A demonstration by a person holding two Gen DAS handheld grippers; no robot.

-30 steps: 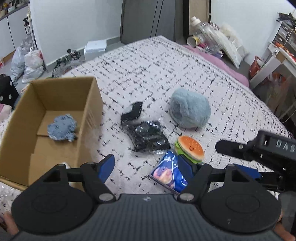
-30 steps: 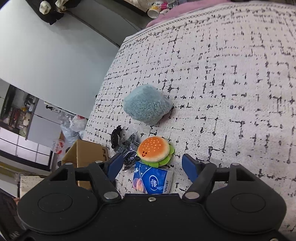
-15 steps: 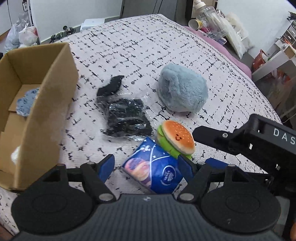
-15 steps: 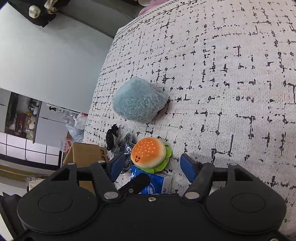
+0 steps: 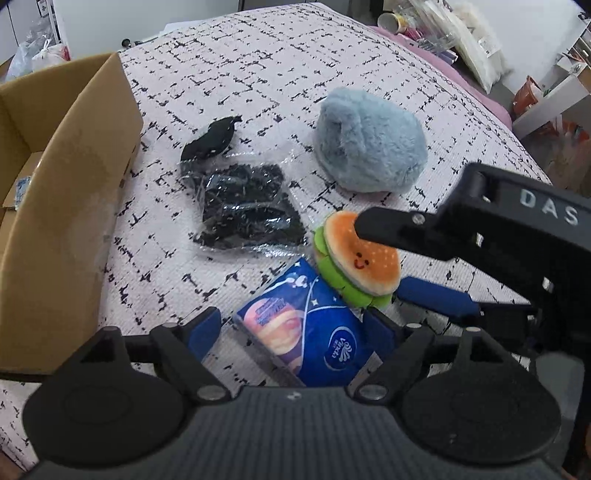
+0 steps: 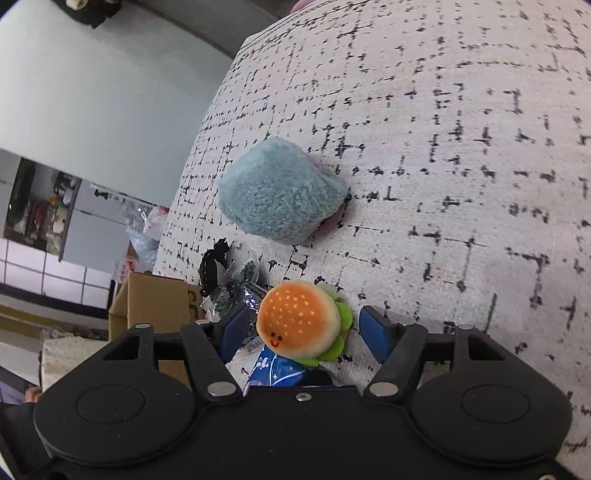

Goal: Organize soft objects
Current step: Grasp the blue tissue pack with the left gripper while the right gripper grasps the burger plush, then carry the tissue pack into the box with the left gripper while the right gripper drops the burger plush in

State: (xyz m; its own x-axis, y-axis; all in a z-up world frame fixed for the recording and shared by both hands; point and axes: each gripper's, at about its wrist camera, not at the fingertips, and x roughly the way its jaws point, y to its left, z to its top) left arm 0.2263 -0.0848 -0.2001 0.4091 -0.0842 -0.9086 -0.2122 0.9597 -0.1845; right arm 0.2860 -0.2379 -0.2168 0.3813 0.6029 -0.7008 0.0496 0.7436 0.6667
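Note:
A plush burger [image 5: 360, 256] [image 6: 301, 323] lies on the patterned bedspread [image 5: 258, 74], partly on a blue tissue pack [image 5: 314, 332] [image 6: 280, 371]. My left gripper [image 5: 291, 332] is open with its jaws either side of the tissue pack. My right gripper [image 6: 299, 328] is open with its jaws either side of the burger; it shows in the left wrist view [image 5: 413, 258] too. A fluffy blue plush [image 5: 369, 147] [image 6: 279, 192] lies further back. A black item in a clear bag [image 5: 243, 210] and a black cloth piece [image 5: 212, 138] lie to the left.
An open cardboard box [image 5: 74, 177] [image 6: 155, 306] stands at the left of the bed, close to the black bag. Bottles, cups and bags [image 5: 443, 29] crowd the far right corner. White furniture [image 5: 546, 99] stands beyond the bed's right edge.
Both grippers have moved forward and down. The left now straddles the tissue pack and the right straddles the burger. The box has slid to the left edge of the view.

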